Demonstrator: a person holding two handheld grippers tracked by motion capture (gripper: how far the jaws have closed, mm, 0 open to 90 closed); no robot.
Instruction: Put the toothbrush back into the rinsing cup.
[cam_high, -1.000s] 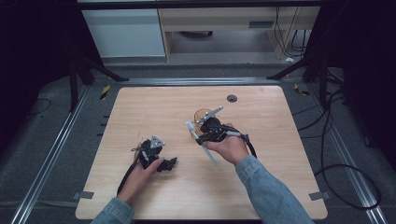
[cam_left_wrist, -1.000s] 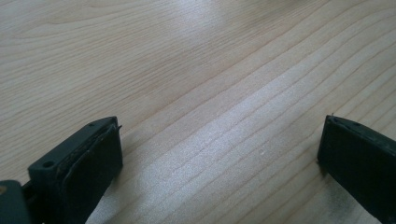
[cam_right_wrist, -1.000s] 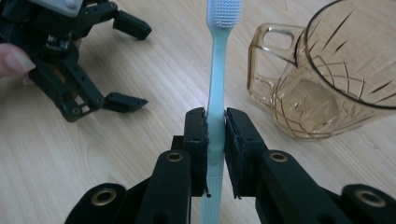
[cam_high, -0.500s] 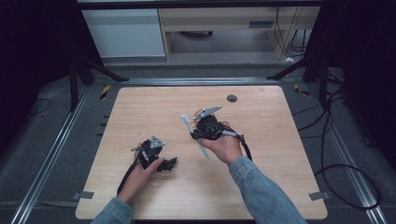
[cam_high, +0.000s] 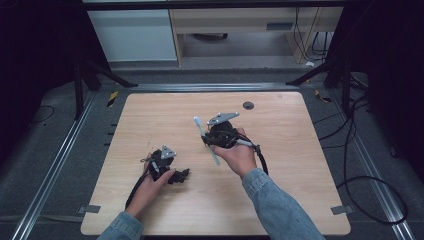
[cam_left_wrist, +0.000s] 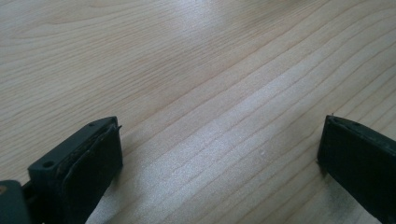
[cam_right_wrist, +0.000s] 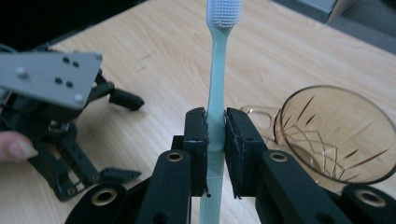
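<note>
Currently the right gripper (cam_right_wrist: 215, 140) is clamping a pale green plastic toothbrush (cam_right_wrist: 217, 79) by its handle, bristles pointing away, just beside an amber cut-glass cup (cam_right_wrist: 336, 135) near the middle of the light wooden table (cam_high: 150, 115). Nearer the front edge, the left gripper (cam_left_wrist: 219, 154) is resting with jaws spread wide over bare wood, leaving broad open board on all sides.

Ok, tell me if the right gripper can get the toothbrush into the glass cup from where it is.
Probably yes. The right gripper has its jaws shut on the toothbrush, and the amber glass cup sits right beside it with its mouth open and nothing between them. The left gripper rests well off to the side.
</note>
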